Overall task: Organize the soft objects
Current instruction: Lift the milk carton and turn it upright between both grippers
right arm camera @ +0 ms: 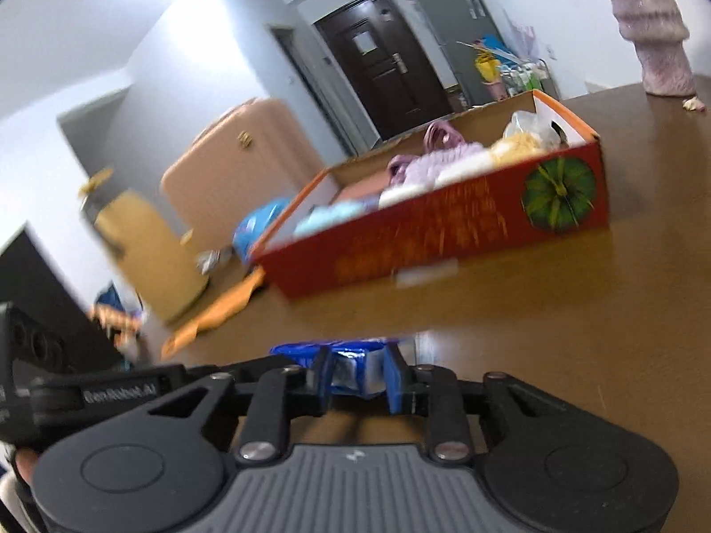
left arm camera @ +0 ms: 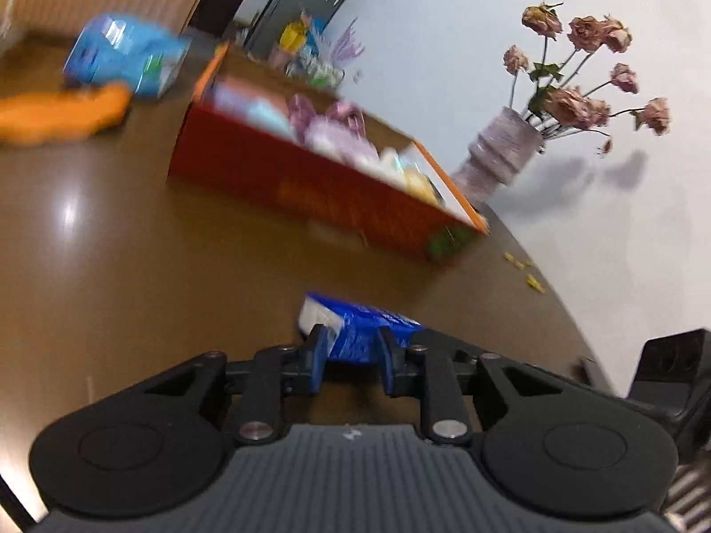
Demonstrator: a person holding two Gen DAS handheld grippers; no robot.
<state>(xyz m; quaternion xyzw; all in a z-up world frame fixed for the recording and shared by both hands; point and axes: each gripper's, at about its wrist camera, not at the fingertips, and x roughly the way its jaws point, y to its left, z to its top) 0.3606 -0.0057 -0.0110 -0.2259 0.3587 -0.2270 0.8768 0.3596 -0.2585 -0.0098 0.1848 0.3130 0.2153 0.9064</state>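
Observation:
A blue plastic pack [left arm camera: 362, 326] of tissues is held between both grippers above the brown table. My left gripper [left arm camera: 351, 351] is shut on one end of it. My right gripper [right arm camera: 355, 375] is shut on the other end of the blue pack [right arm camera: 351, 362]. Ahead stands an open red cardboard box [left arm camera: 311, 191] holding several soft things, among them a lilac knit item [left arm camera: 337, 129] and pale bundles. The red box [right arm camera: 444, 226] also shows in the right wrist view, with a green pumpkin print on its end. Both views are motion blurred.
A light blue pack [left arm camera: 124, 55] and an orange soft item [left arm camera: 62, 111] lie on the table [left arm camera: 133, 244] left of the box. A vase of dried roses [left arm camera: 502, 155] stands at the table's far right edge by the wall. A peach suitcase [right arm camera: 240, 155] stands beyond the table.

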